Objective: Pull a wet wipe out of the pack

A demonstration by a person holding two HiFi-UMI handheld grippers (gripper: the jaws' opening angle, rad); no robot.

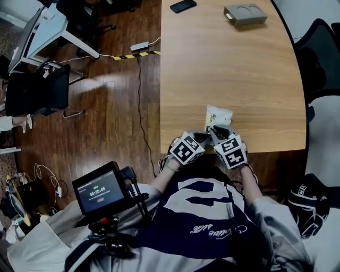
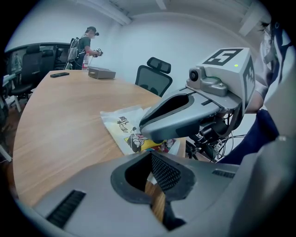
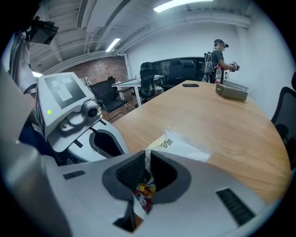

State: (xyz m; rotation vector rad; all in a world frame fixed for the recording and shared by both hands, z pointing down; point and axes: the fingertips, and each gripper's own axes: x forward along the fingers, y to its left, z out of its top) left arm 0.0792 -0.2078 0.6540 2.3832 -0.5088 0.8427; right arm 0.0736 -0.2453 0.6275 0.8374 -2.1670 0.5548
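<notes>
The wet wipe pack (image 1: 218, 116), white with a colourful cartoon label, lies flat near the front edge of the wooden table (image 1: 228, 64). My right gripper (image 3: 143, 185) is over its near end, jaws pinched on the pack's printed edge, which stands up between the pads. In the left gripper view the pack (image 2: 125, 127) lies just beyond the right gripper (image 2: 166, 120). My left gripper (image 2: 155, 178) sits close beside it at the pack's near corner. Its jaws stand almost together: a thin slit shows table wood and a white sliver, and whether they pinch anything is unclear.
A dark phone (image 1: 183, 6) and a grey box (image 1: 244, 14) lie at the table's far end. A person (image 2: 85, 46) stands beyond it. Office chairs (image 1: 319, 58) stand along the right side. The table's front edge is just under both grippers.
</notes>
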